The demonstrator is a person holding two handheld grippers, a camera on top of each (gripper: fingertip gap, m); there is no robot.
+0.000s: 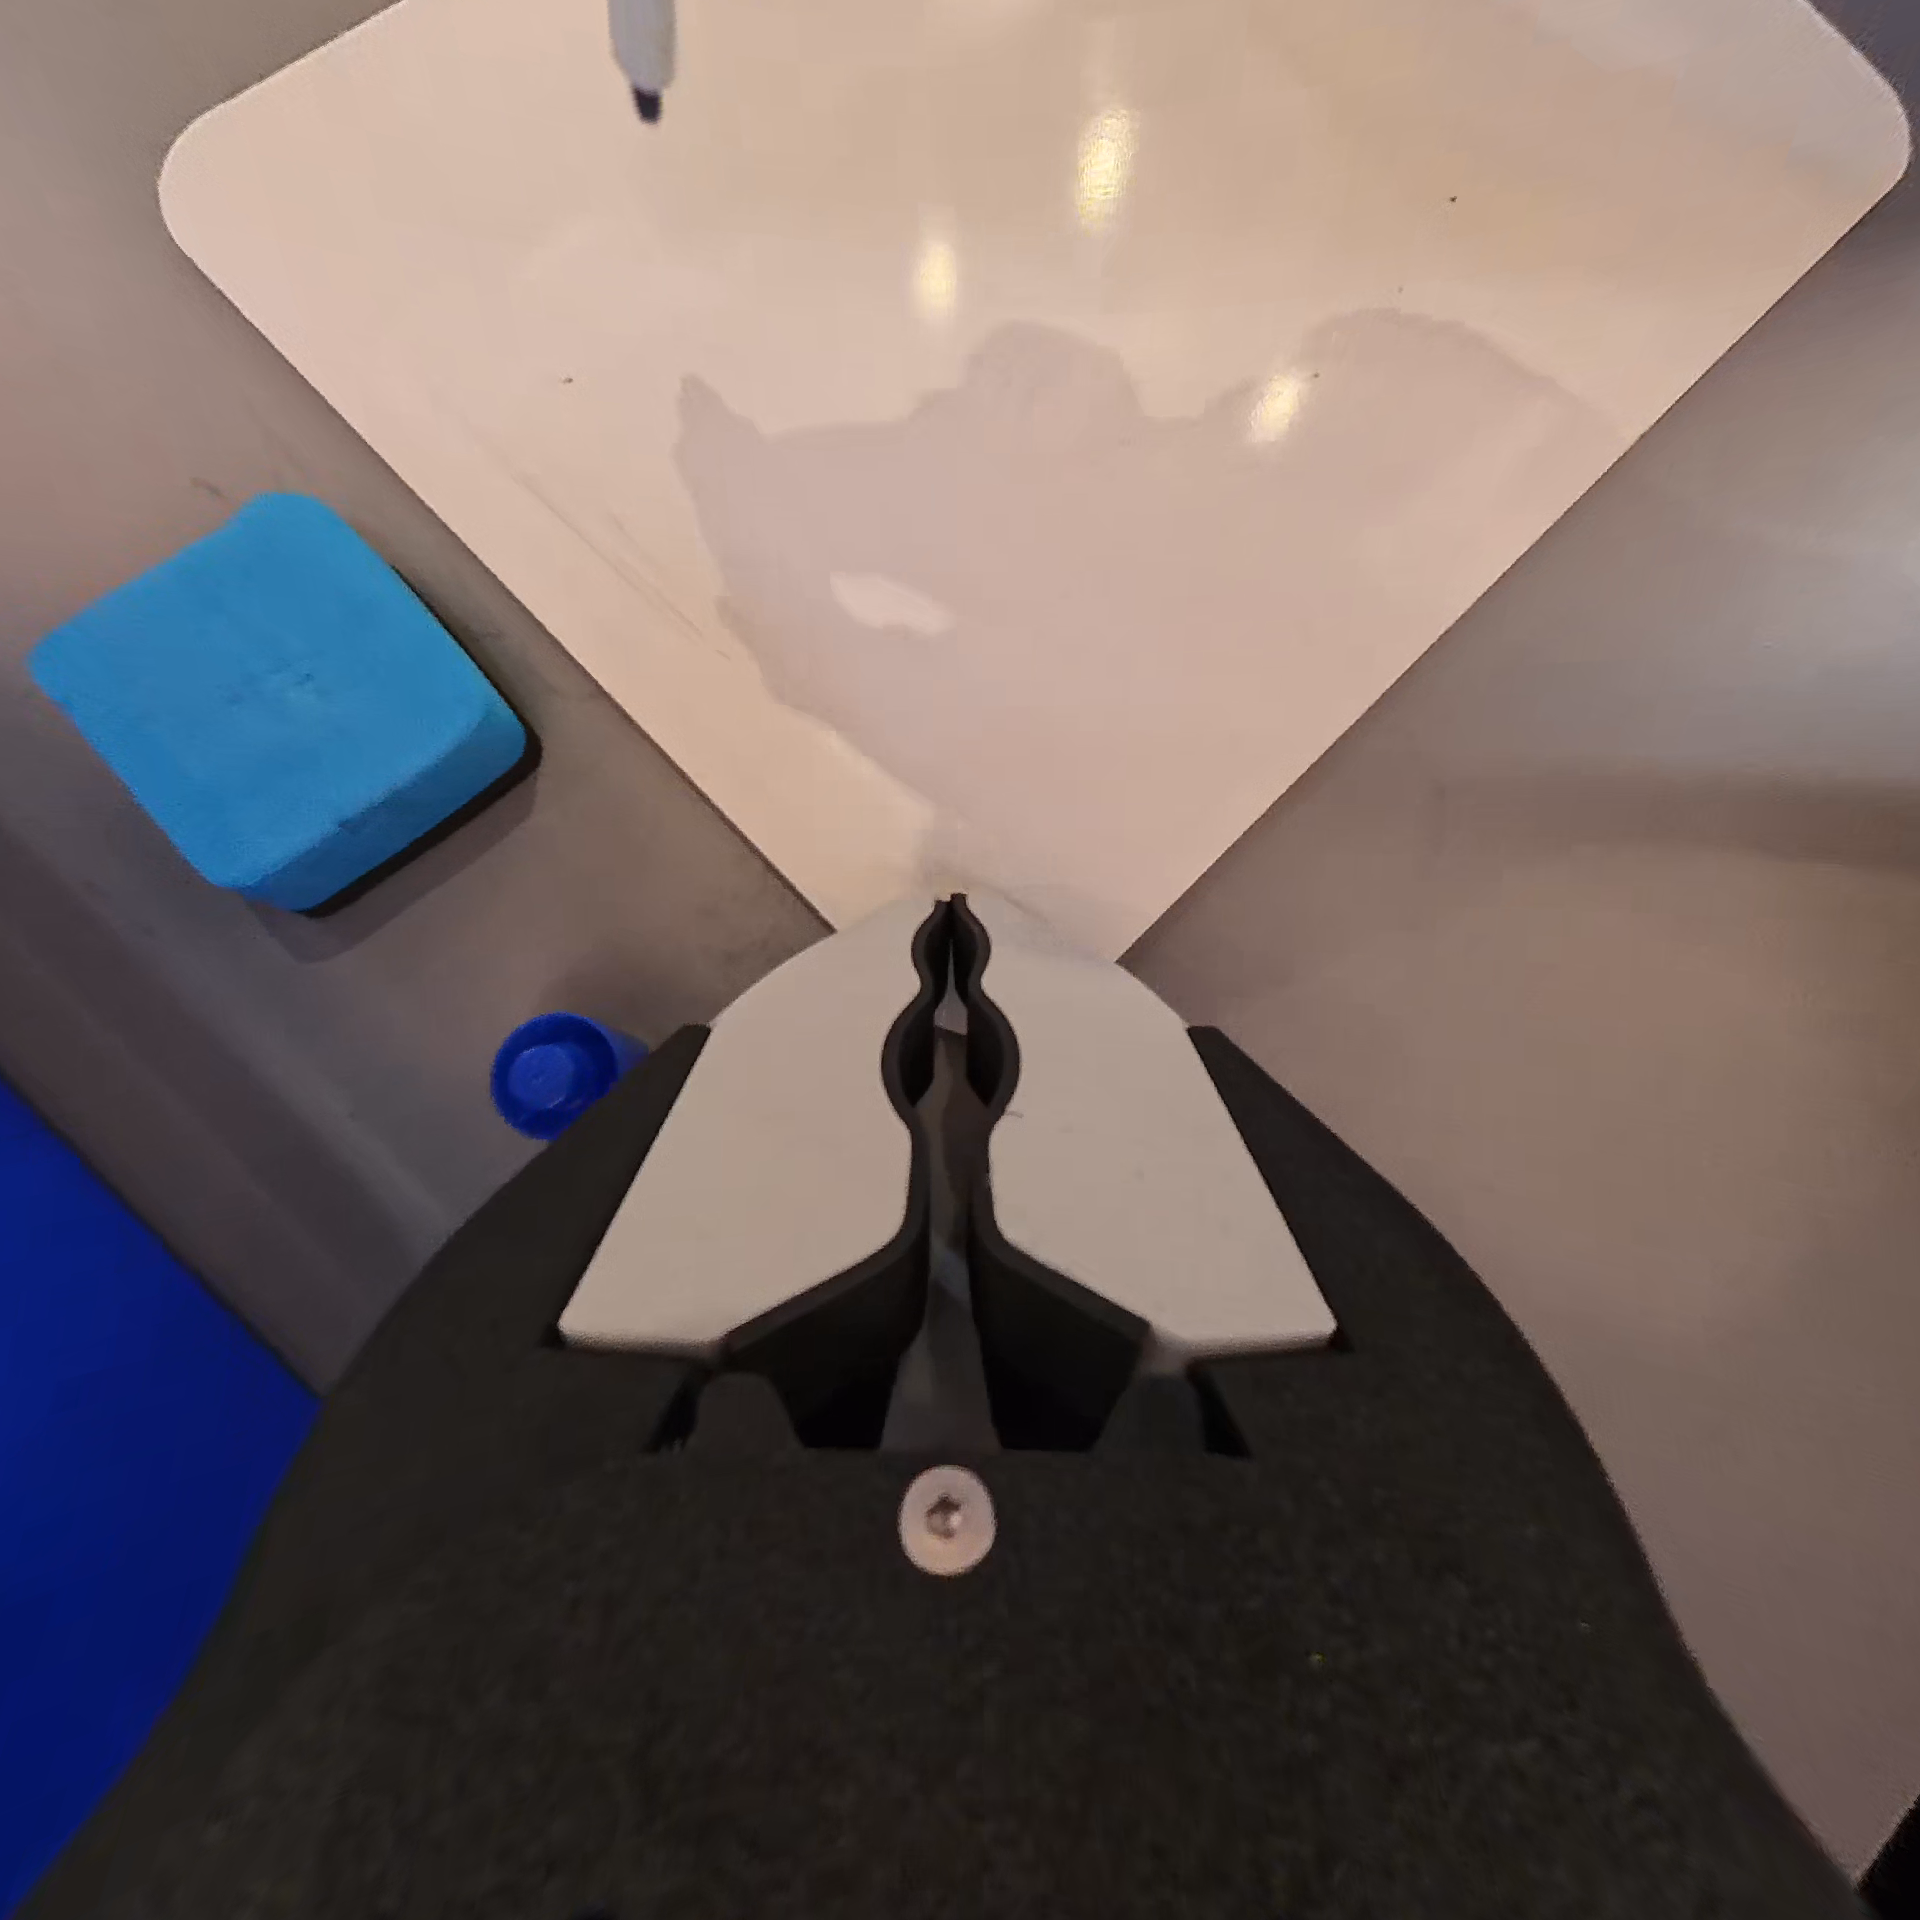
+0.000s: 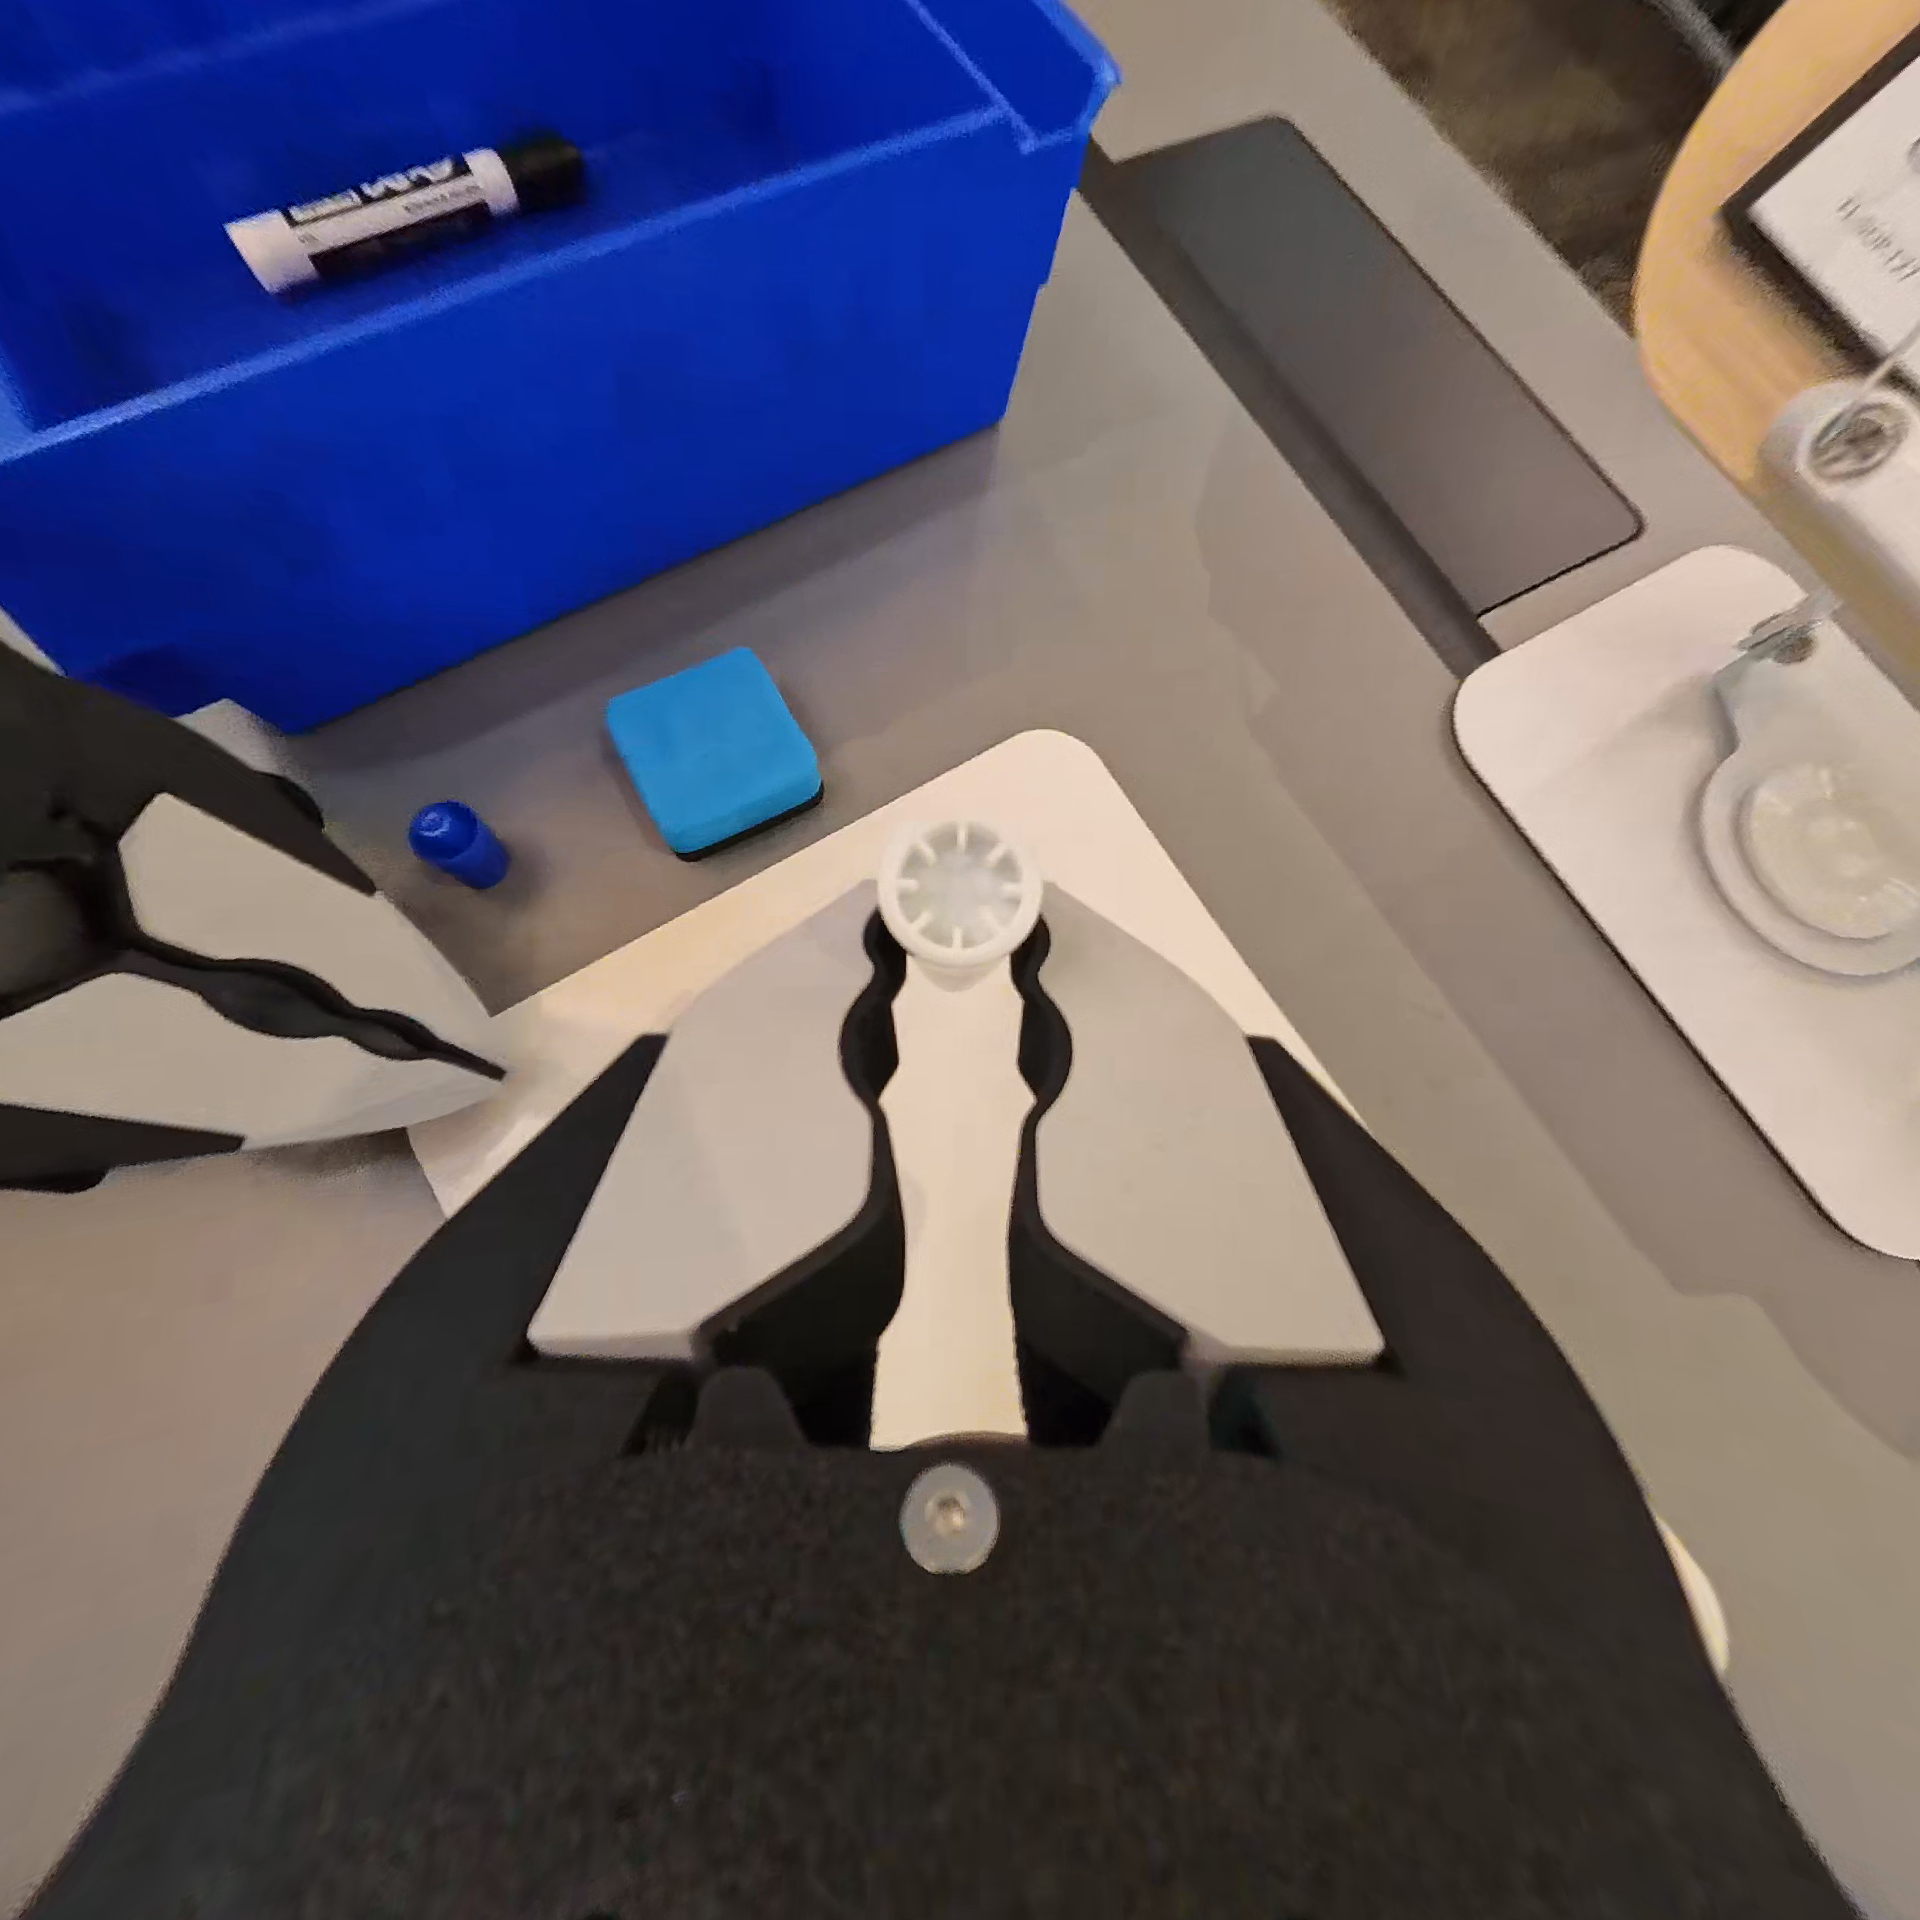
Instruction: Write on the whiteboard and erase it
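Observation:
The white whiteboard [image 1: 1039,312] lies flat on the grey table, with no writing visible on it. My left gripper [image 1: 954,906] is shut, its tips at the board's near corner; I cannot tell whether they pinch the edge. My right gripper [image 2: 956,935] is shut on a white marker [image 2: 954,1143], seen end-on and held upright over the whiteboard [image 2: 1101,821]. The marker's dark tip [image 1: 646,99] shows at the top of the left wrist view, at the board's far left part. A blue eraser [image 1: 281,696] and a blue marker cap [image 1: 551,1075] lie on the table left of the board.
A blue bin [image 2: 520,436] holding a second marker [image 2: 405,213] stands behind the eraser [image 2: 717,753] and cap [image 2: 457,842]. The left gripper [image 2: 488,1070] shows at the left. A dark panel [image 2: 1351,364] and another white board [image 2: 1579,1039] lie to the right.

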